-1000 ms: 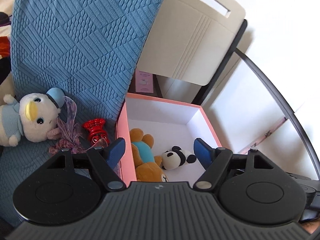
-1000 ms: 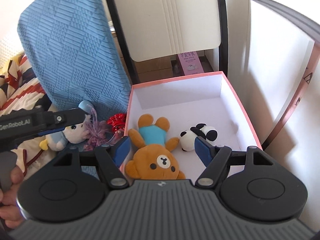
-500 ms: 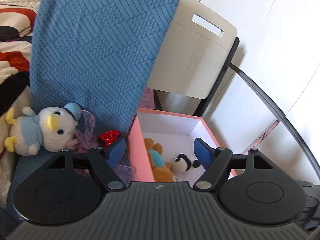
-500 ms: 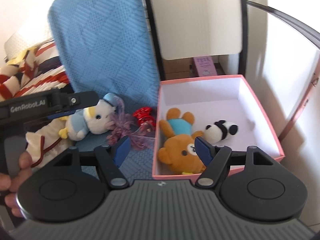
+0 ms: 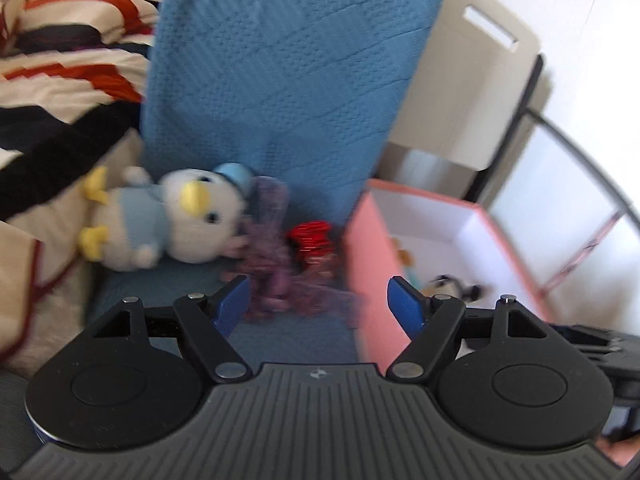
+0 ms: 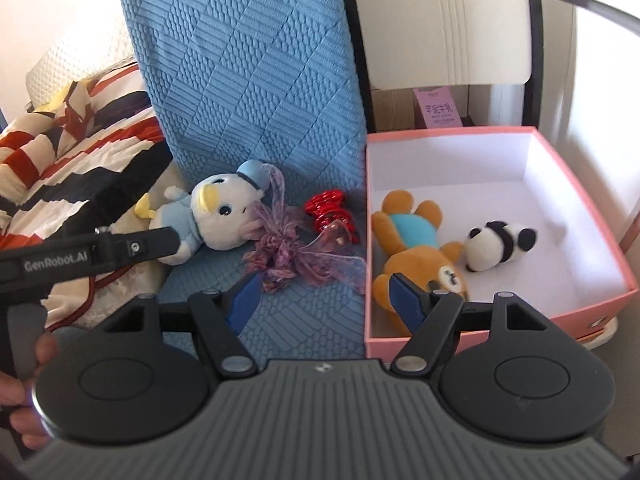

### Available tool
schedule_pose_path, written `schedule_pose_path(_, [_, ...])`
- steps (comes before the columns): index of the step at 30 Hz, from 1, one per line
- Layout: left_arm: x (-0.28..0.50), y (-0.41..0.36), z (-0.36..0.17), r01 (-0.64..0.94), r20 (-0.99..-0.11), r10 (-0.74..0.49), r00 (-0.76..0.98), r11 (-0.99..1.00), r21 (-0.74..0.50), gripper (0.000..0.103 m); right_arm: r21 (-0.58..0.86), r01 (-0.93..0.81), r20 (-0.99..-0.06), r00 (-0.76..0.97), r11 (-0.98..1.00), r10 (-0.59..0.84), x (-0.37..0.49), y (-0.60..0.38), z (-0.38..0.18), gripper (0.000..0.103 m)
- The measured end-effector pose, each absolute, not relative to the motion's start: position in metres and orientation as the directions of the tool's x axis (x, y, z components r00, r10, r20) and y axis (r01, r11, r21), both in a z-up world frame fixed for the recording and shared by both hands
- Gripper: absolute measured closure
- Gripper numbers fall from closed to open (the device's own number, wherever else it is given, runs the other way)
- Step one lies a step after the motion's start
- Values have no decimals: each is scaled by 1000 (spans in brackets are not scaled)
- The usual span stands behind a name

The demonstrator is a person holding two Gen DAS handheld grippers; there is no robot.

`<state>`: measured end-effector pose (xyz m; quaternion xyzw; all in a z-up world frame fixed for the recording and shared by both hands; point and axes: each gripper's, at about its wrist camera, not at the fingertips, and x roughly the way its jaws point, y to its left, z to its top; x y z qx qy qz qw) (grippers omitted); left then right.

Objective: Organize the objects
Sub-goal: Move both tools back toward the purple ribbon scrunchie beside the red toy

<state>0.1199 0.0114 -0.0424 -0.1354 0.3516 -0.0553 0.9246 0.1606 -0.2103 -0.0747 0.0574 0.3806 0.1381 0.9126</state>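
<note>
A pink box with a white inside holds a brown teddy bear and a small panda. Left of it, on a blue cover, lie a white duck plush, a purple ribbon bow and a red shiny object. My left gripper is open and empty, just short of the bow and the box's left wall; the view is blurred. My right gripper is open and empty, above the box's near left corner.
A blue textured cushion stands upright behind the toys. A beige chair back is behind the box. A striped blanket lies at the left. The duck and red object show in the left wrist view.
Both grippers have pulled back and swung left, away from above the box, so the duck, bow and red object now sit nearer the middle. Both stay open and empty.
</note>
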Motion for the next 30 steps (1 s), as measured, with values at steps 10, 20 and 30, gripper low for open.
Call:
schedule_pose_path(10, [136,50,-72,7,-635,-162,755,971,-239,23,186,-261,-683,659,947,315,169,-170,-101,30])
schedule_pose_path(20, [164,78,-110,-46,-615,-150,774,956,-290,23,209,-318,-689,623,925,370,181,-148,-134,16])
schedule_pose_path(30, [194,106,-137,-106,-622,-158,767,925,-366,23,211,-362,-676,617,908,403,205,-118,-163,15])
